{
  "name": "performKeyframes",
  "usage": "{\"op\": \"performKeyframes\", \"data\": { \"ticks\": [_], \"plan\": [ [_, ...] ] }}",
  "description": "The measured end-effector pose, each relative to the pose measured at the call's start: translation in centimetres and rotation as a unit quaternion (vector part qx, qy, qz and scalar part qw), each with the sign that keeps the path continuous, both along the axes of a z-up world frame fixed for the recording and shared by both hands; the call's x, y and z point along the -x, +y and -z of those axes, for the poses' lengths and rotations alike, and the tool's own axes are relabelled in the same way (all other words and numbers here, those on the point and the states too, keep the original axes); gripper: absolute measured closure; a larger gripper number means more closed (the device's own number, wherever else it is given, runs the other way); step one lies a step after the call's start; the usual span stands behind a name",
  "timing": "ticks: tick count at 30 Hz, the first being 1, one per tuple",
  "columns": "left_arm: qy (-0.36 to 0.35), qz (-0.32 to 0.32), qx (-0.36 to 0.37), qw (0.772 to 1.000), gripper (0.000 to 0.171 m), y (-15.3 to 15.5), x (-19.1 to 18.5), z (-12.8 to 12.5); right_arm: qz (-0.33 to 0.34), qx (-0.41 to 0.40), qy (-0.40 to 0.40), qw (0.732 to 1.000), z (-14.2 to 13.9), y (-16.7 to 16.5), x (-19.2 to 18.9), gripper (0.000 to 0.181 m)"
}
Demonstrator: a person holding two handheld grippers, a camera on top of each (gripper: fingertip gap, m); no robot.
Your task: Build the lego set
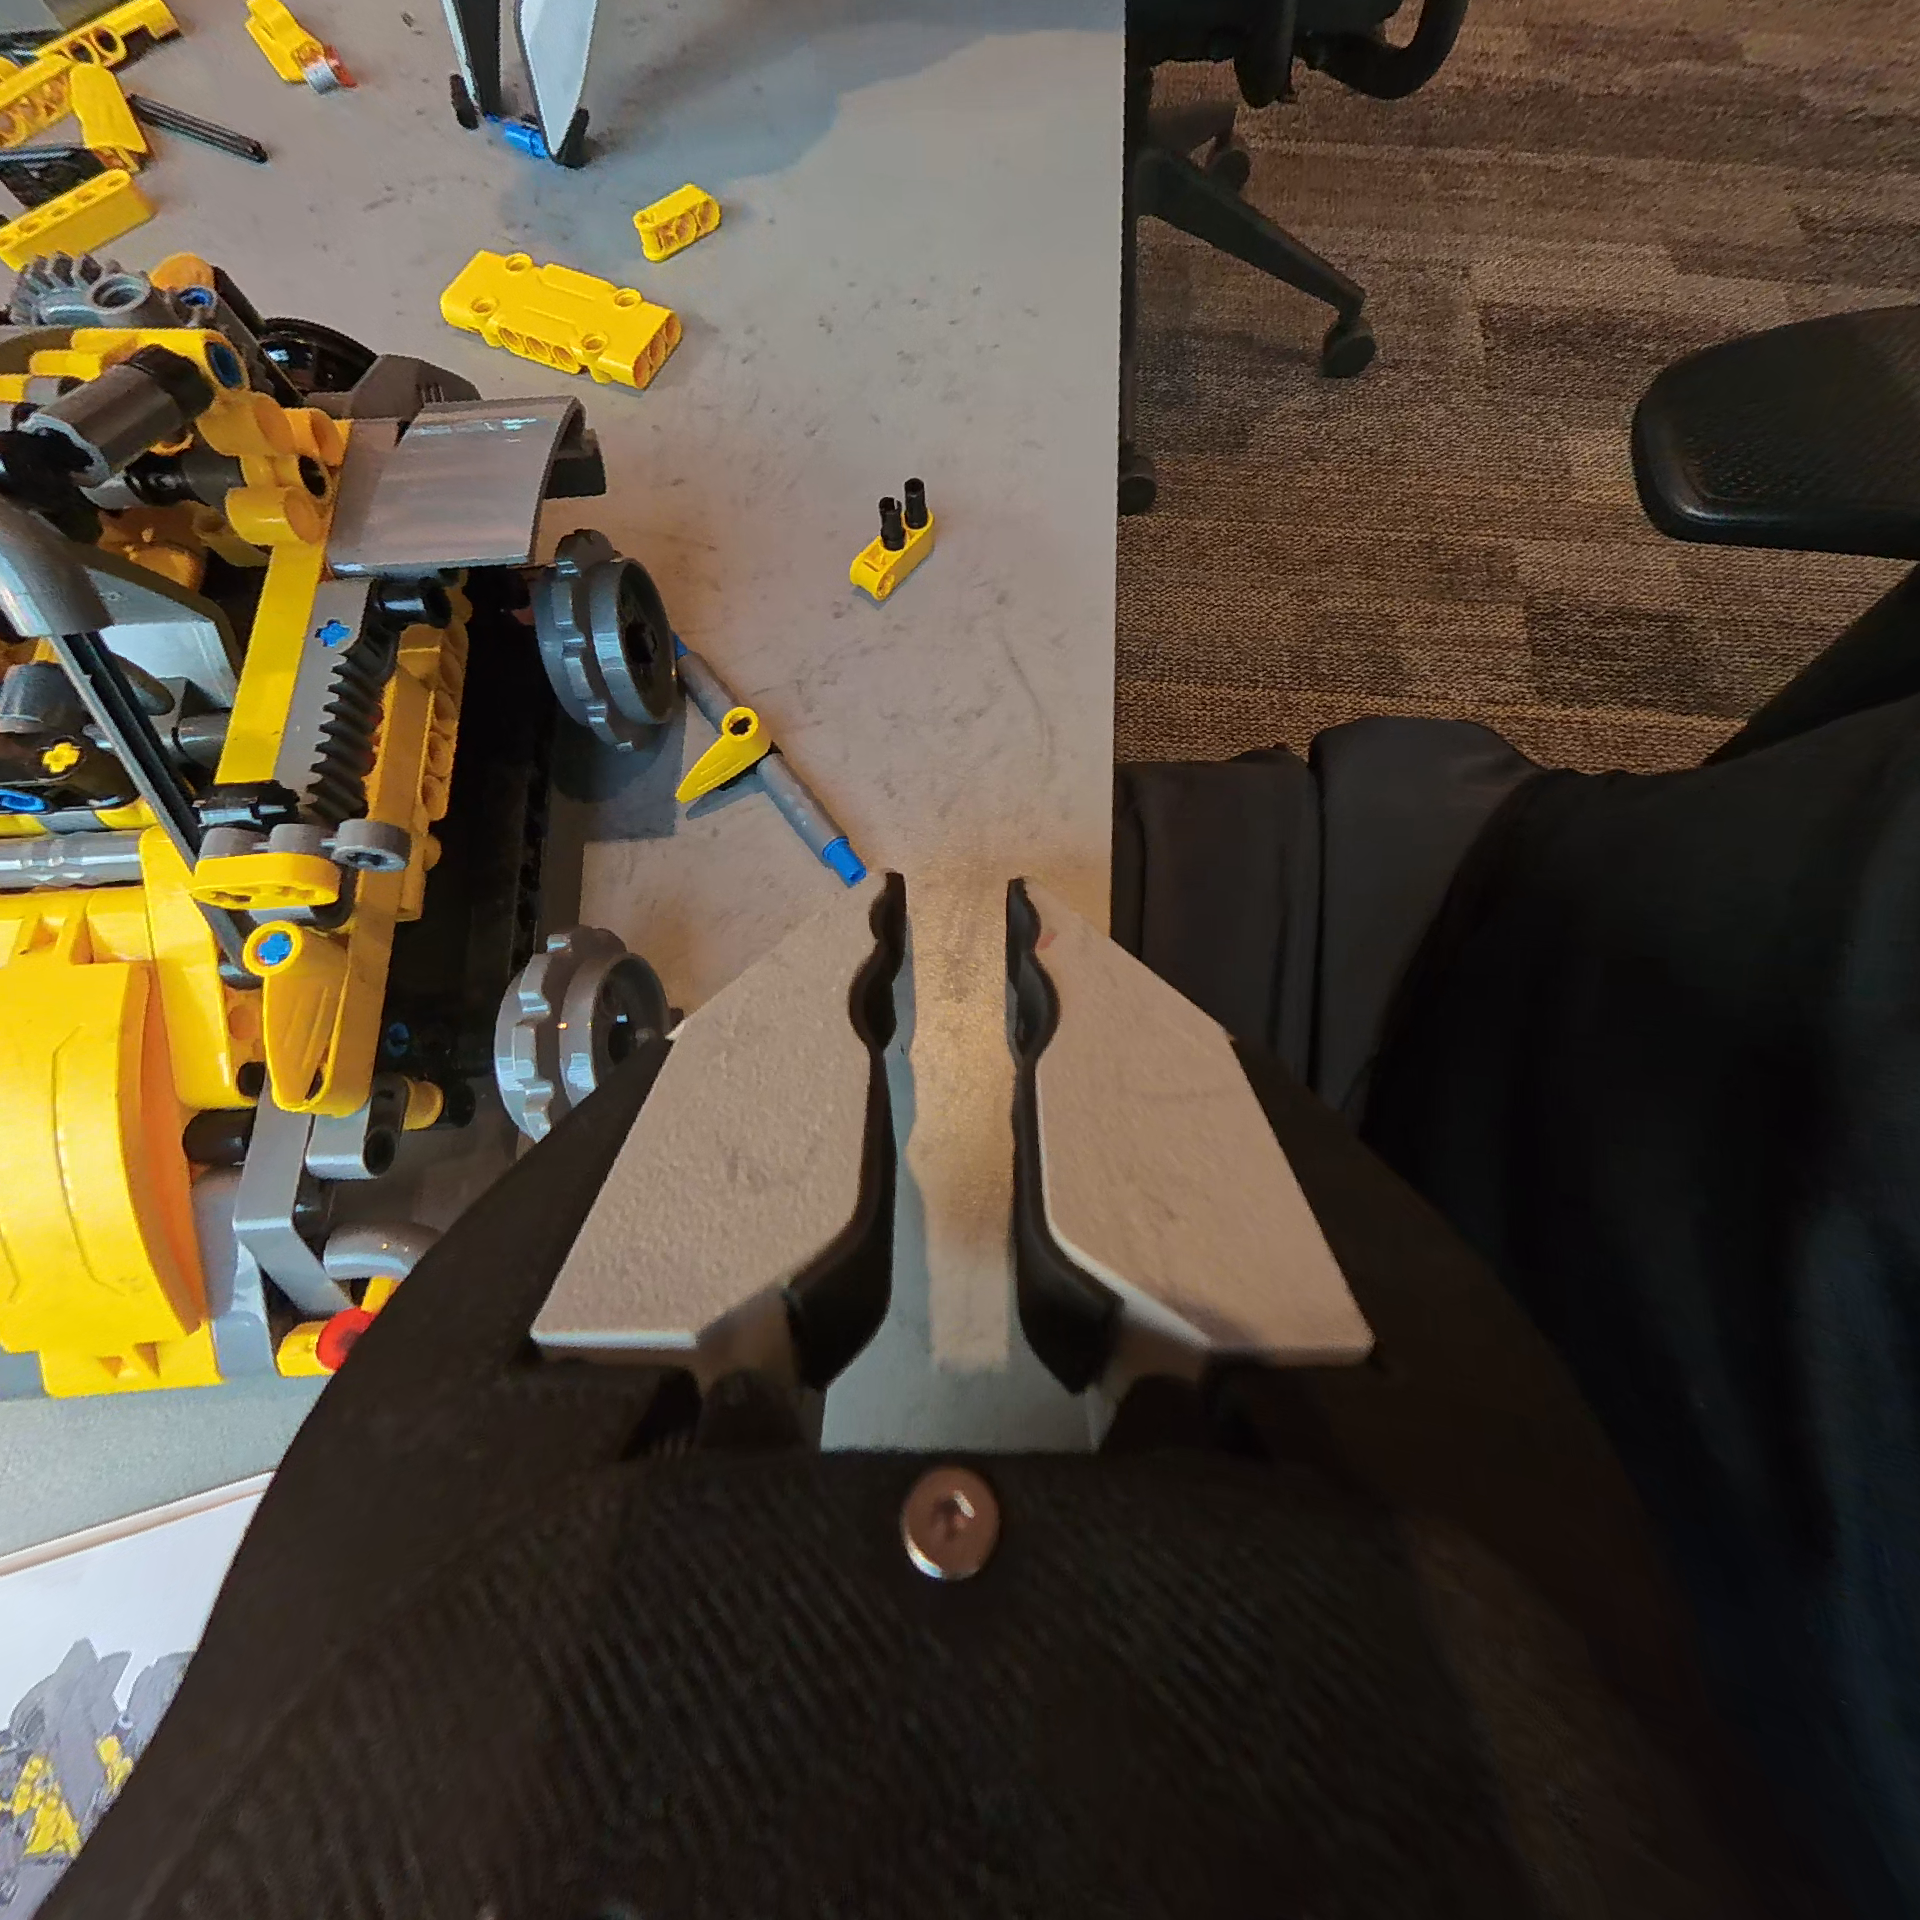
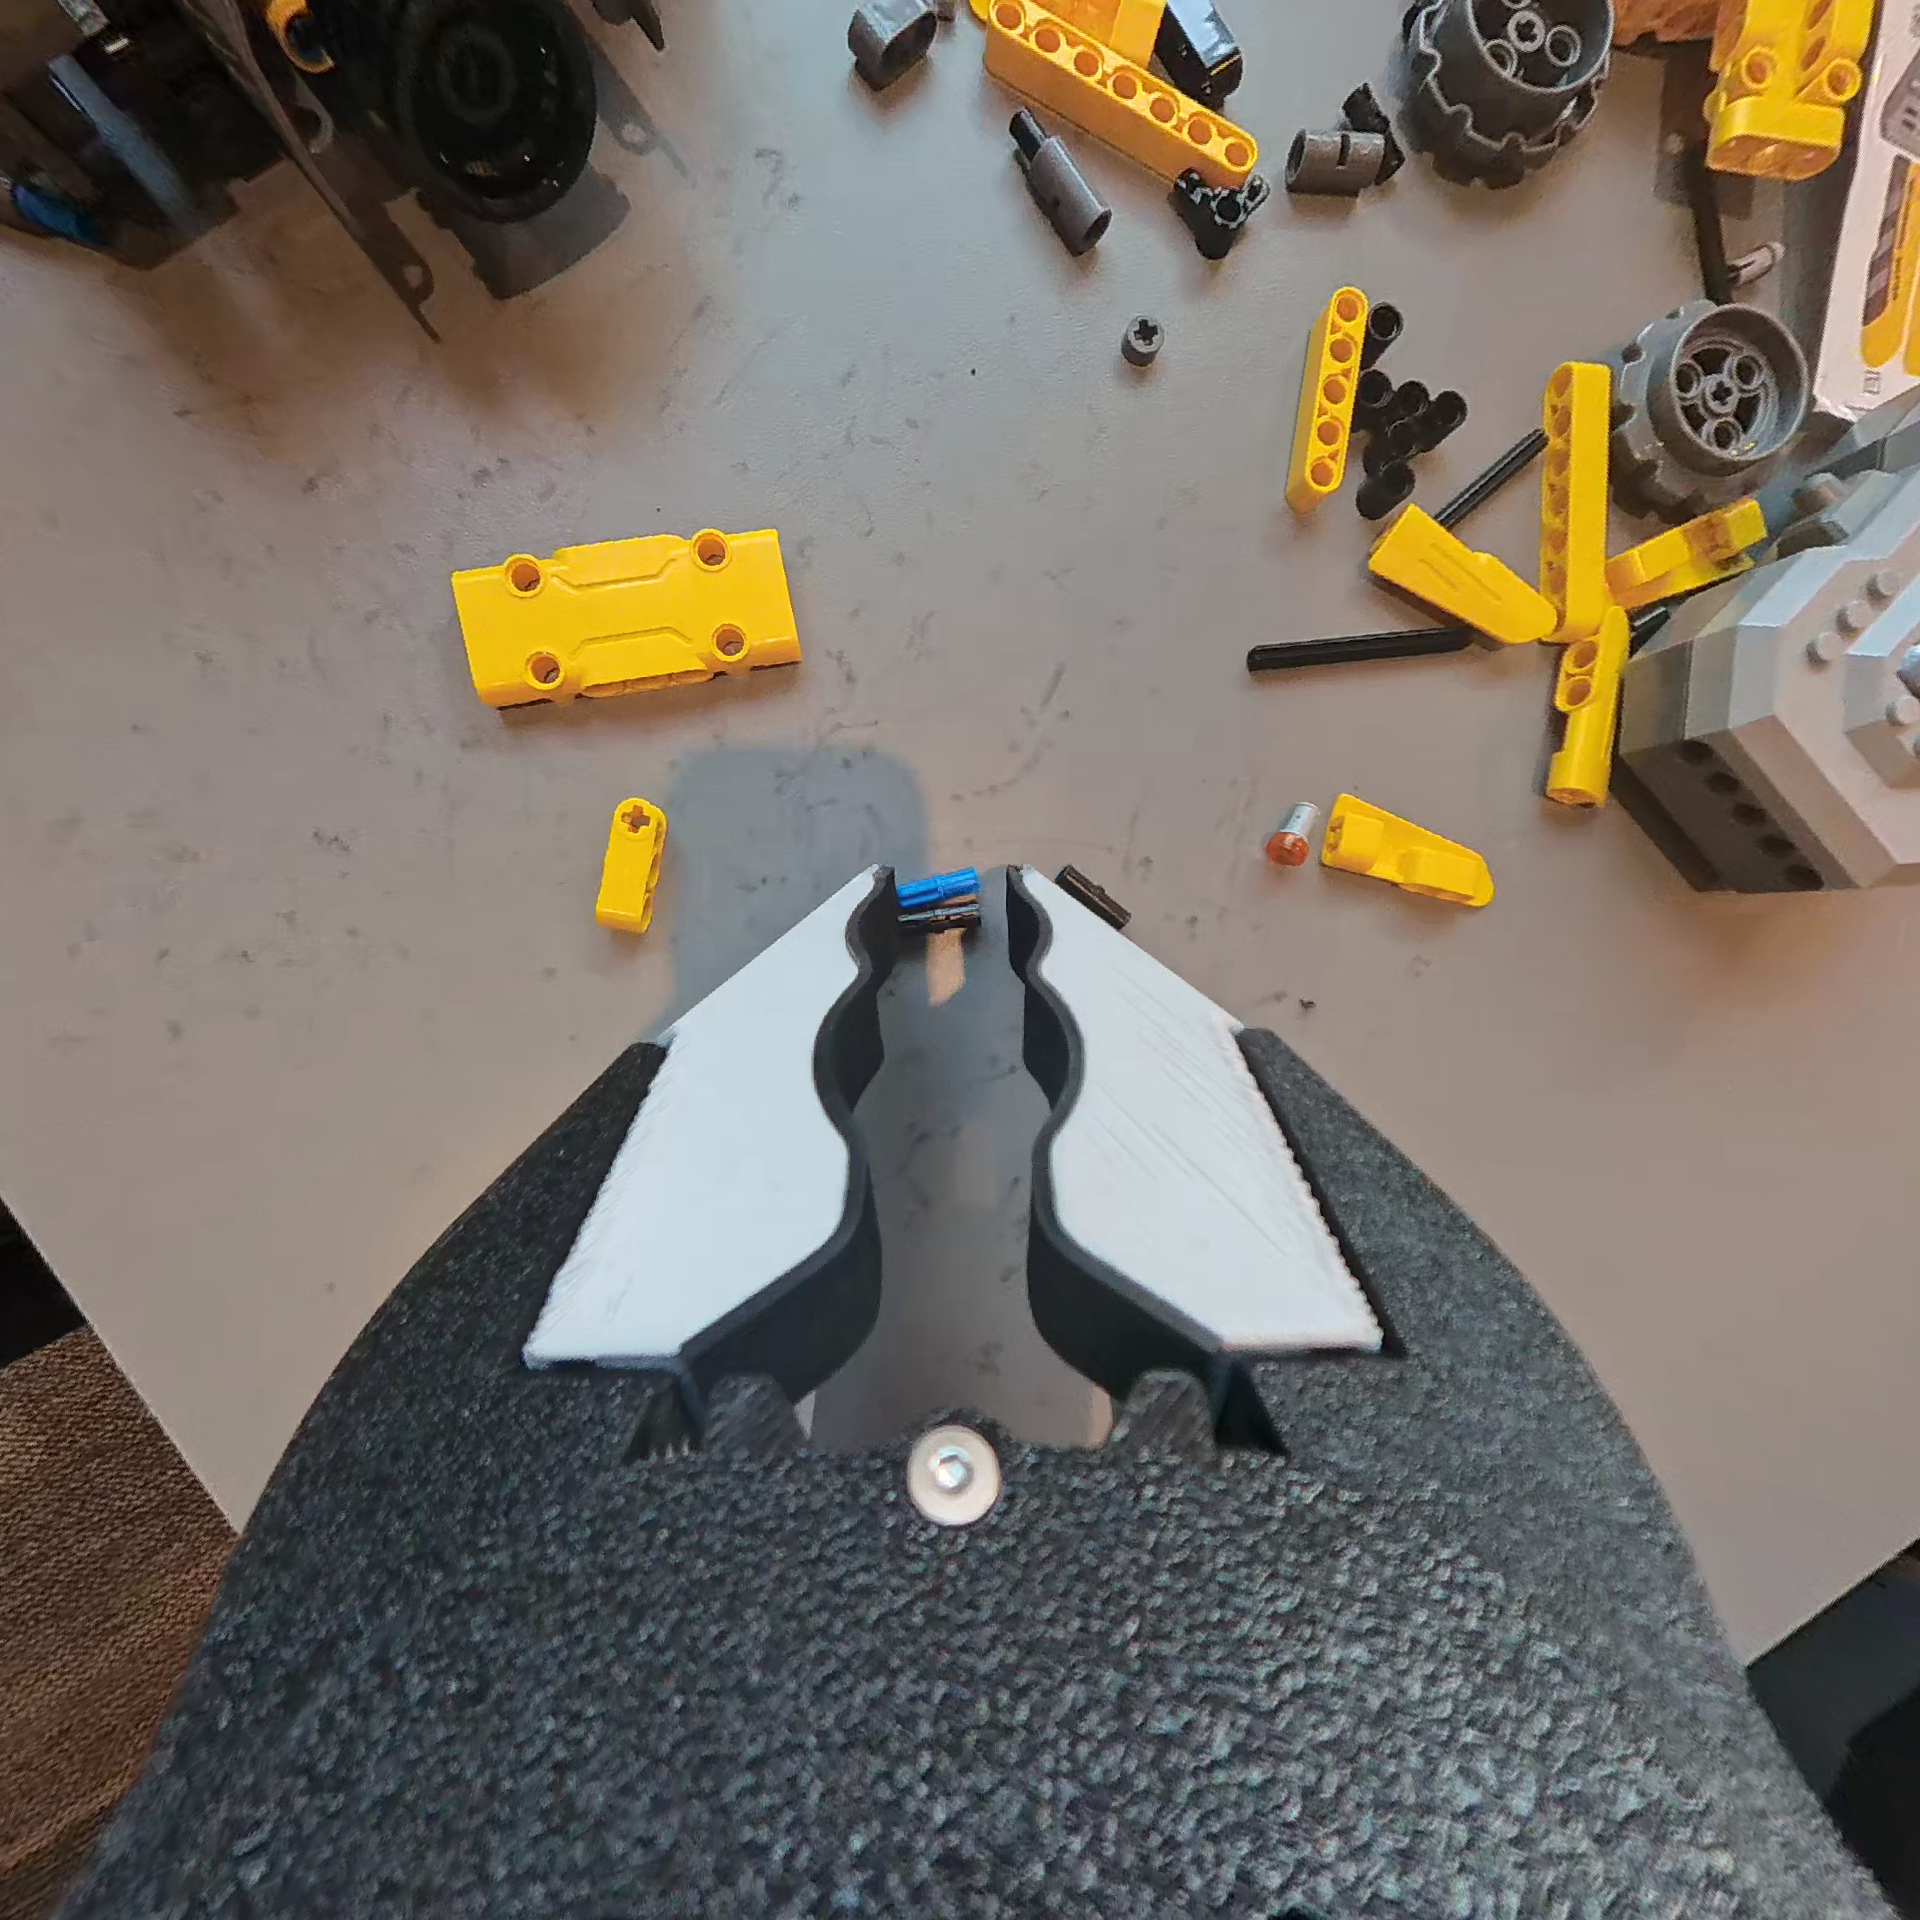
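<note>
My left gripper (image 1: 956, 888) is open and empty, low over the grey table (image 1: 914, 343) near its right edge. Nearest to it is a grey axle (image 1: 764, 774) with a blue pin tip and a yellow piece on it. A yellow and grey brick-built vehicle (image 1: 208, 790) stands to its left. My right gripper (image 2: 948, 883) is open, with a blue pin (image 2: 938, 886) and a black pin (image 2: 940, 914) lying between its fingertips on the table (image 2: 312, 987). The blue pin touches the left finger; a gap shows at the right finger. The right gripper also shows far off in the left wrist view (image 1: 530, 130).
A yellow panel (image 2: 627, 618), a small yellow connector (image 2: 631, 878), a black pin (image 2: 1093, 896) and a yellow wedge (image 2: 1408, 862) lie around the right gripper. Yellow beams (image 2: 1574, 499), grey wheels (image 2: 1704, 400) and a grey block (image 2: 1787, 748) crowd the right. Office chairs (image 1: 1787, 426) stand past the table edge. Measured from the fingertips, the grey axle (image 1: 764, 774) is 4 cm or so from the left gripper and 20 cm from the right.
</note>
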State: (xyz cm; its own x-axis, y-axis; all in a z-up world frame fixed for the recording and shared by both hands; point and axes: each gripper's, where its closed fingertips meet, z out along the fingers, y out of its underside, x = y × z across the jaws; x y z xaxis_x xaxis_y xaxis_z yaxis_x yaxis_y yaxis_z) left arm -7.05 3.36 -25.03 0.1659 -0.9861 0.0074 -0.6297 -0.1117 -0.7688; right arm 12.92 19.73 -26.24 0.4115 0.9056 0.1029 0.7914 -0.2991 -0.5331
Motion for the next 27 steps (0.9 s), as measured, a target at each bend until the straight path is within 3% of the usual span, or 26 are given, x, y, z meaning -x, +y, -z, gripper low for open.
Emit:
{"op": "performKeyframes", "data": {
  "ticks": [21,27],
  "plan": [
    [0.003,0.005,0.011,1.000,0.158,-0.1,0.0,0.2,-0.031,0.030,-0.029,0.999,0.1,-0.1,0.2,0.166],
    [0.000,0.004,0.017,1.000,0.158,-0.1,0.0,0.1,-0.046,0.007,-0.002,0.999,-1.4,-1.0,2.1,0.166]
  ]
}}
